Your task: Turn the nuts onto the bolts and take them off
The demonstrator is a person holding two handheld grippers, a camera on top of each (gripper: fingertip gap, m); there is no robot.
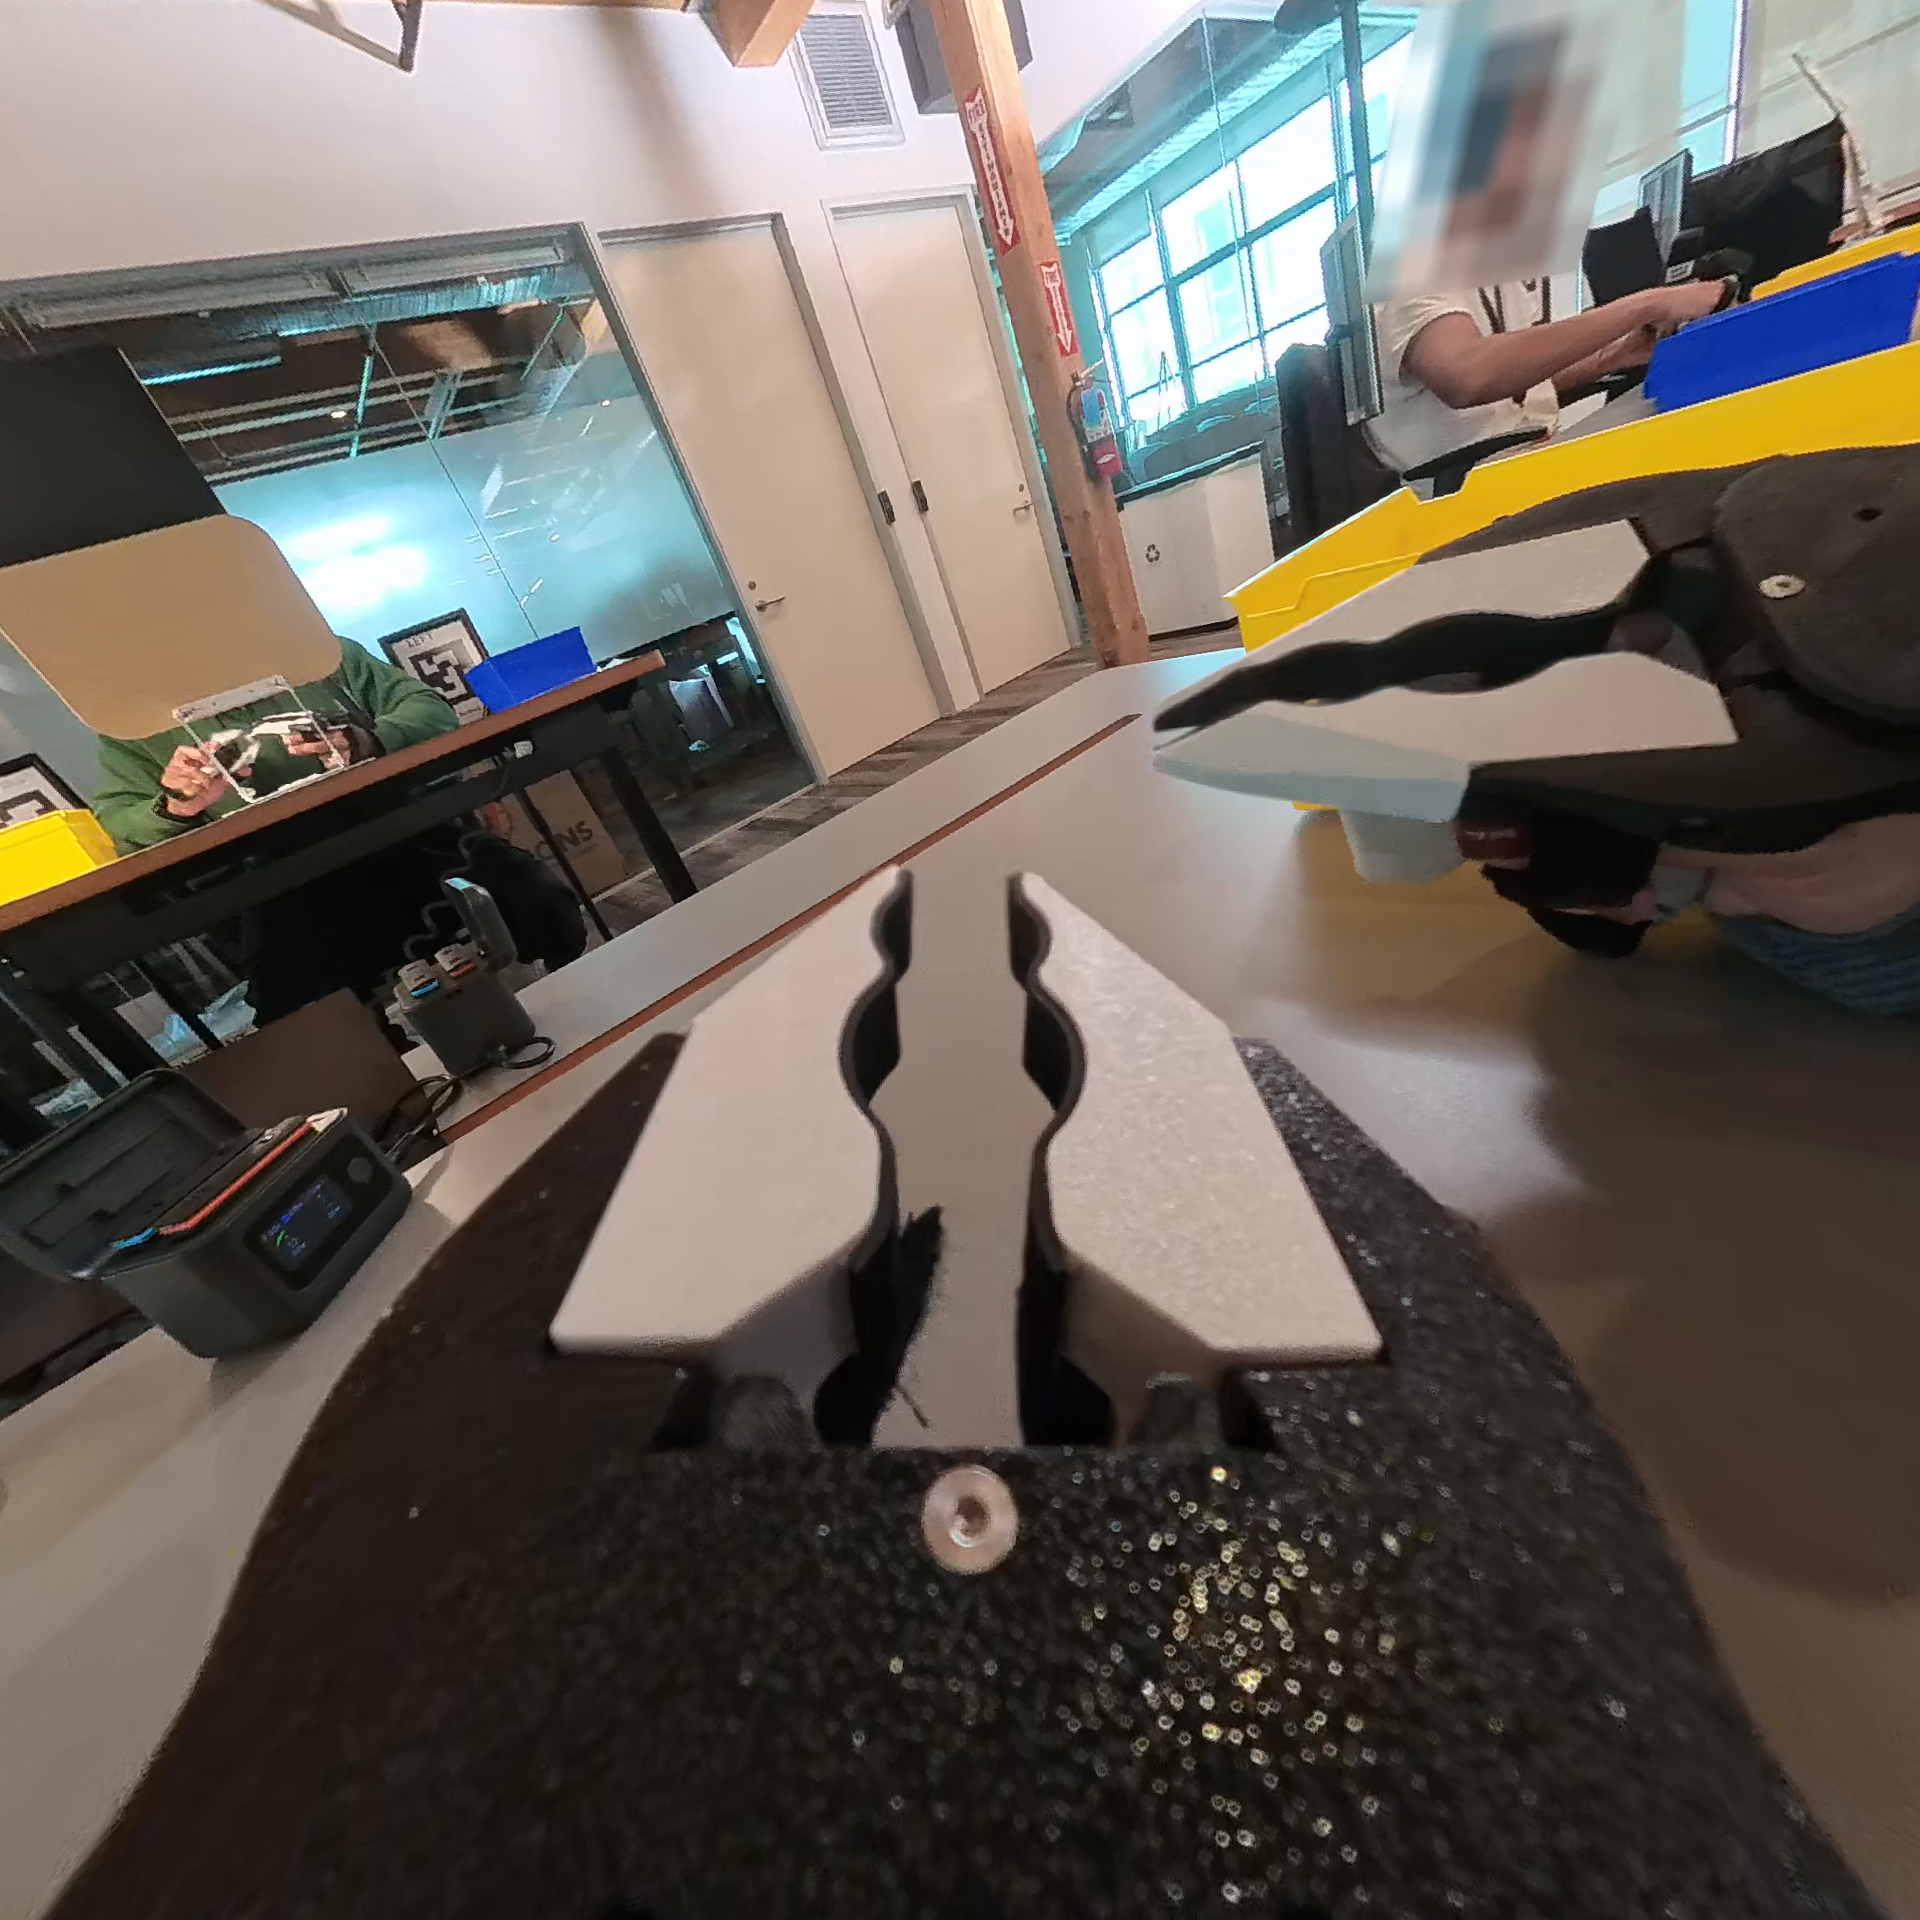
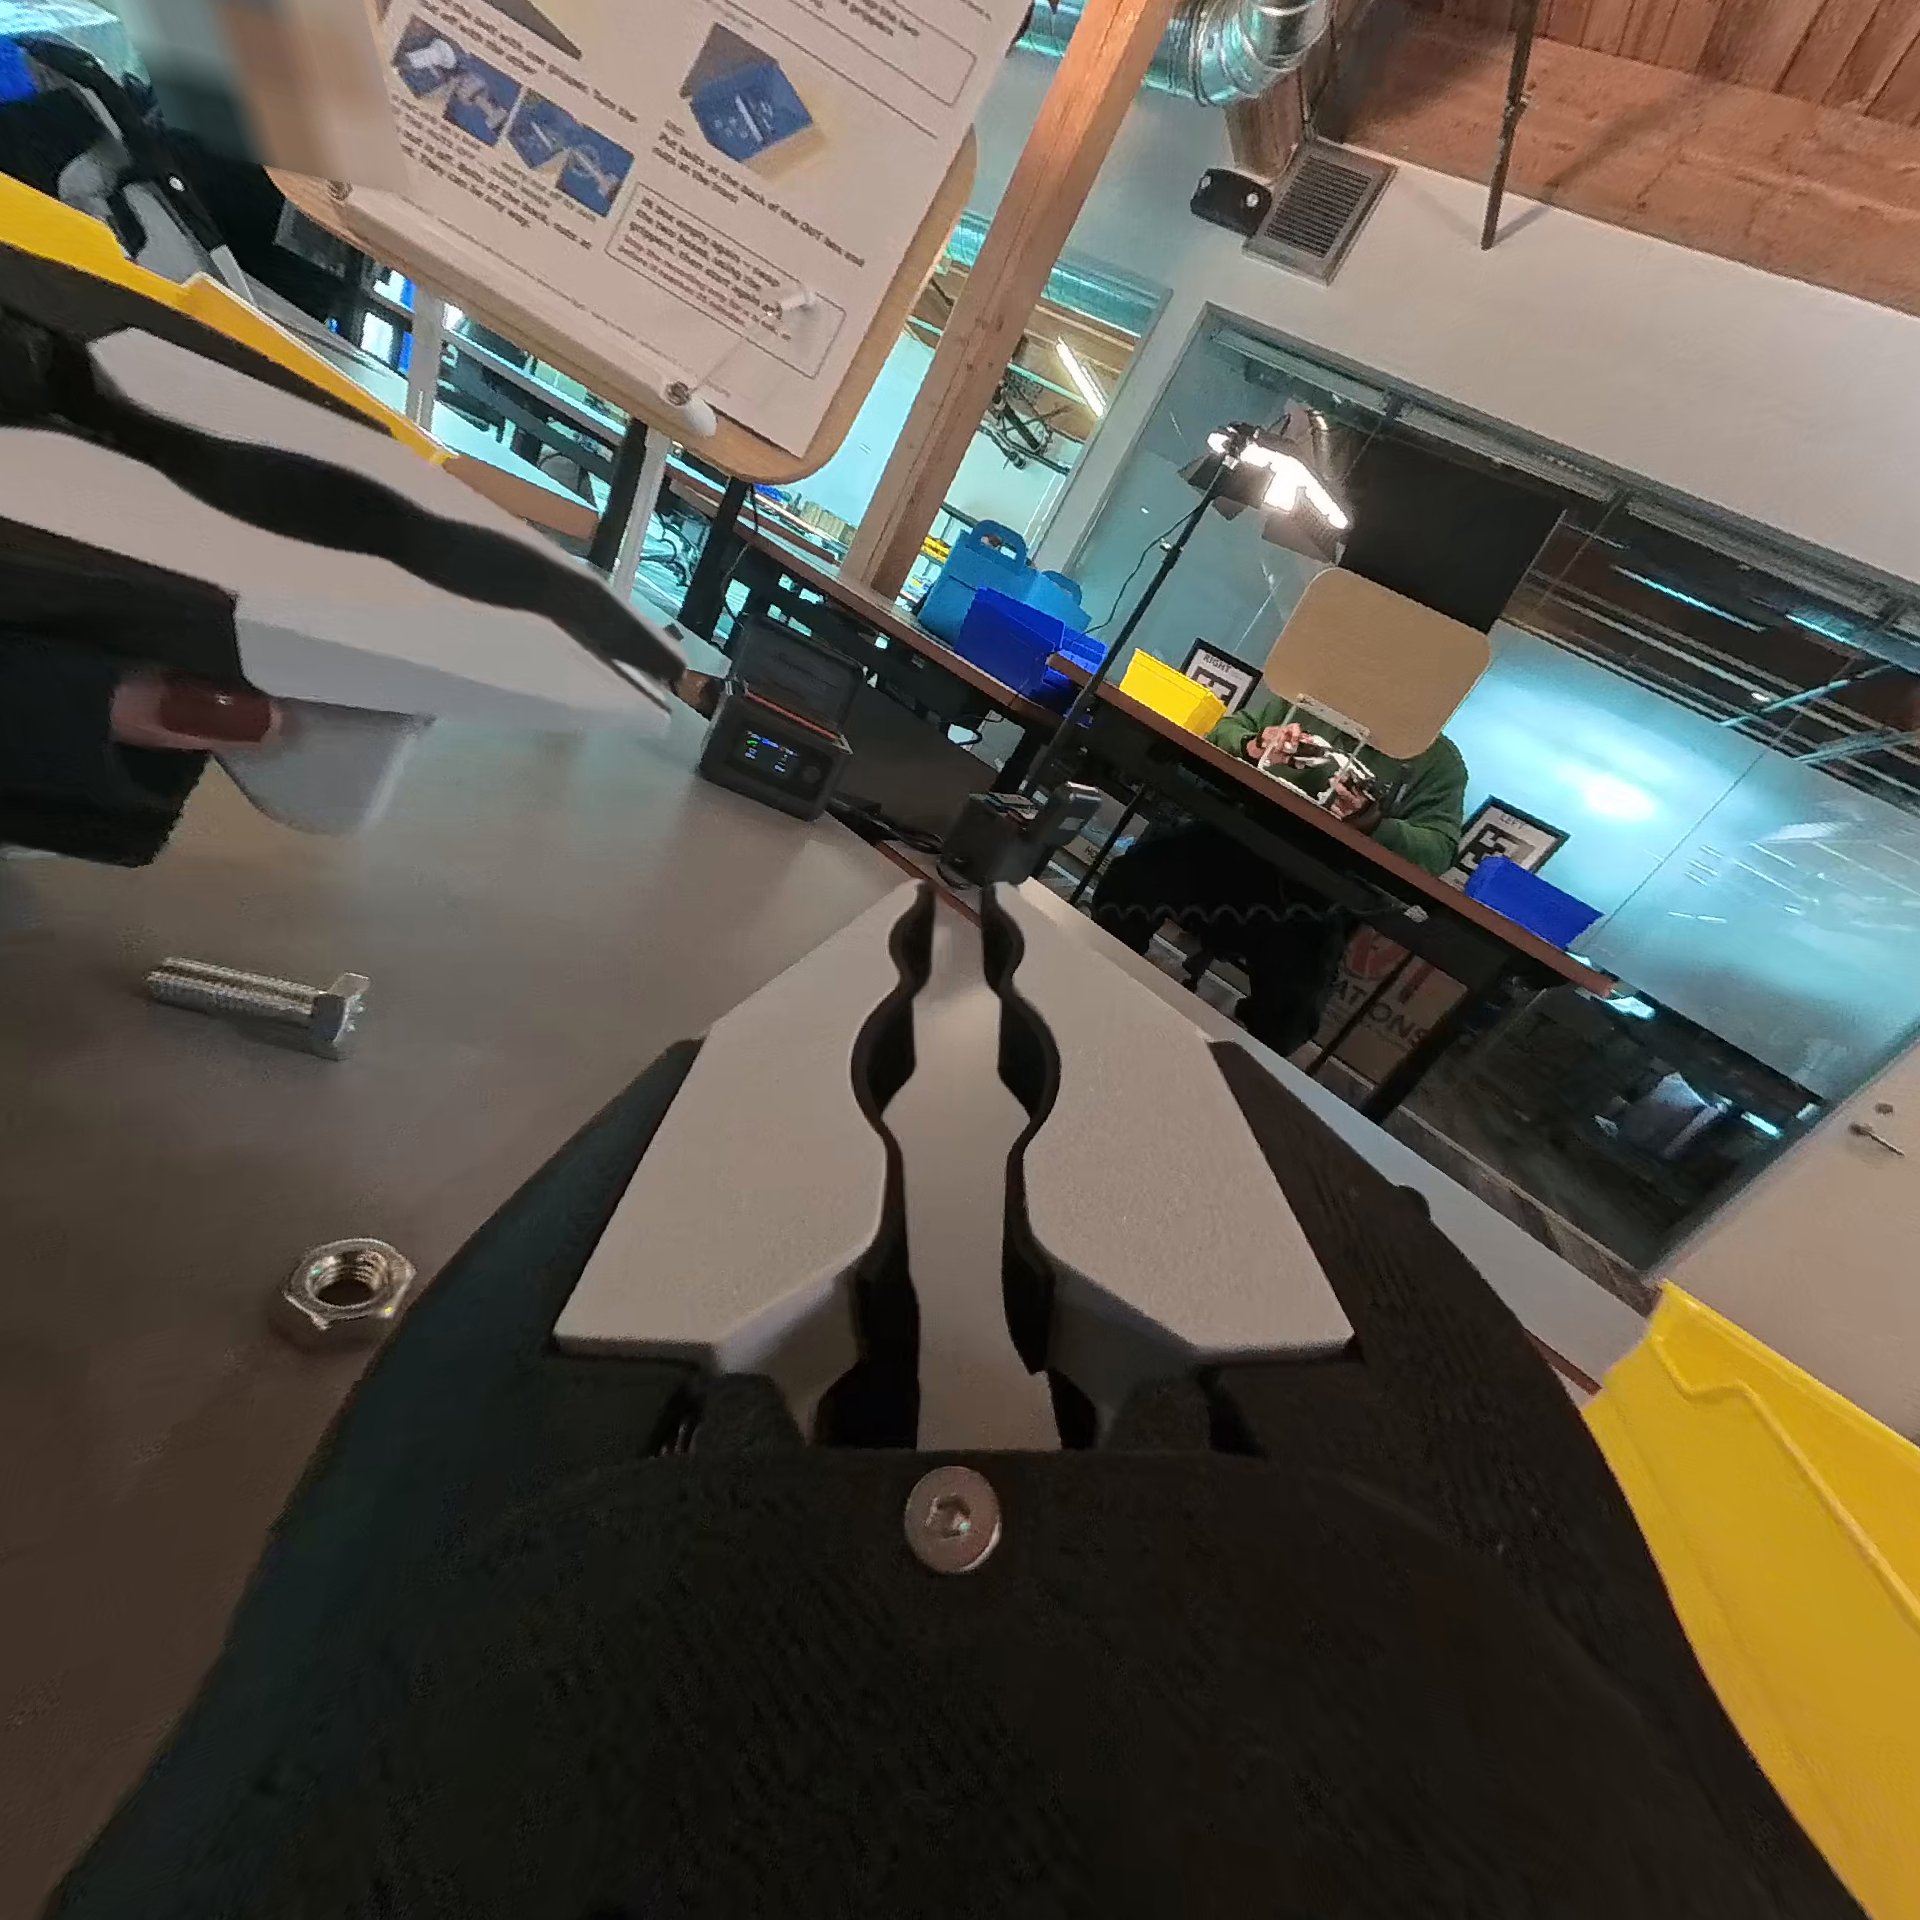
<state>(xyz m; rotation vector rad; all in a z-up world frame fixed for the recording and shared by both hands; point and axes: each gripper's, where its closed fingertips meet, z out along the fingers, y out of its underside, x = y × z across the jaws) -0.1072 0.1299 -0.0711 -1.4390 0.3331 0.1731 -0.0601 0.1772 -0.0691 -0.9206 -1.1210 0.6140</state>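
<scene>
A silver hex bolt lies on its side on the grey table, in the right wrist view. A loose silver hex nut lies flat nearer, just left of my right gripper's black body. My right gripper is empty, its jaws a narrow gap apart, and points past both parts. My left gripper is open and empty, low over bare table. Each gripper shows in the other's view: the right one at the right, the left one at the upper left, above and beyond the bolt. Neither touches bolt or nut.
A yellow bin stands close on the right, another yellow bin and a blue bin behind. An instruction board stands at the back. A dark case with a small screen sits near the table's edge. People sit at other tables. My right fingertips sit around 7 centimeters from my left ones.
</scene>
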